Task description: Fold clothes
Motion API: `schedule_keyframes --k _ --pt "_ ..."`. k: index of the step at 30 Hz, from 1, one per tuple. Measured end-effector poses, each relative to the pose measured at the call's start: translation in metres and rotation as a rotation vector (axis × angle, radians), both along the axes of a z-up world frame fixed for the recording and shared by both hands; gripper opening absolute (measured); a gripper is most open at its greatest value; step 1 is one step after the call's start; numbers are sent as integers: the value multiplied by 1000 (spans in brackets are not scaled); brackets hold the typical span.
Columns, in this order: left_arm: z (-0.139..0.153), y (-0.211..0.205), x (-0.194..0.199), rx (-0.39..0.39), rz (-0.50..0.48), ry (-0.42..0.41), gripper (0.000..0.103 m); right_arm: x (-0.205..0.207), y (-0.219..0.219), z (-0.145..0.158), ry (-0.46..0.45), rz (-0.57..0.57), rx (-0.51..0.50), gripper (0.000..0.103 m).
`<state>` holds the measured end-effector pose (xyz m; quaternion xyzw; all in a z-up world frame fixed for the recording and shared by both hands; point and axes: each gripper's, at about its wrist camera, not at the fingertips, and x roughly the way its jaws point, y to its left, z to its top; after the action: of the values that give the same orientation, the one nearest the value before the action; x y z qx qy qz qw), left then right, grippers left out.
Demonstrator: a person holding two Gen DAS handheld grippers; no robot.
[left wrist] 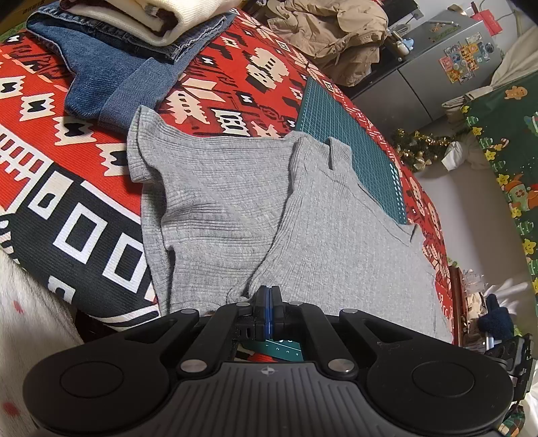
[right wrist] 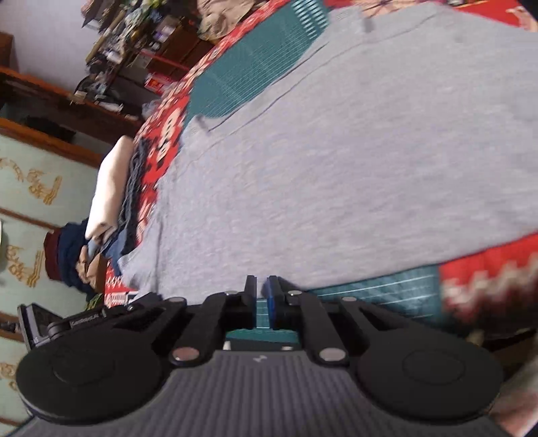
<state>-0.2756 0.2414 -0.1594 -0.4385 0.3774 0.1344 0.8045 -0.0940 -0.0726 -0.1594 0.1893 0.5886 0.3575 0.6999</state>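
Observation:
A grey ribbed short-sleeved shirt (left wrist: 218, 201) lies flat on a red patterned cover (left wrist: 235, 67), with its right part folded over the middle. My left gripper (left wrist: 267, 291) is at the near hem, shut, and the cloth puckers where its pads pinch it. In the blurred right wrist view the same shirt (right wrist: 336, 151) fills the frame. My right gripper (right wrist: 262, 285) hovers at the shirt's near edge. Its pads are all but together, with only a thin slit through which the green mat shows. Nothing is held in it.
A green cutting mat (left wrist: 353, 141) lies under the shirt's far corner. Folded jeans (left wrist: 111, 77) with a cream garment (left wrist: 151, 20) on top sit at the back left. A tan jacket (left wrist: 329, 27) is heaped behind. The cover's edge drops off to the right.

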Motion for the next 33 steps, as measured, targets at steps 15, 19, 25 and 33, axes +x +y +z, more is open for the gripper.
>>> schedule_keyframes --k 15,19,25,33 --pt "3 -1 2 -1 -2 9 2 29 -110 18 -57 -185 -147 9" --pt "14 -5 -1 33 -10 8 2 30 -129 28 -104 -224 -189 10" --pt "39 -2 -18 171 13 53 2 17 -112 50 -241 -158 -270 22" --pt "58 16 -31 380 77 130 23 -7 -58 72 -425 -18 -359 33"
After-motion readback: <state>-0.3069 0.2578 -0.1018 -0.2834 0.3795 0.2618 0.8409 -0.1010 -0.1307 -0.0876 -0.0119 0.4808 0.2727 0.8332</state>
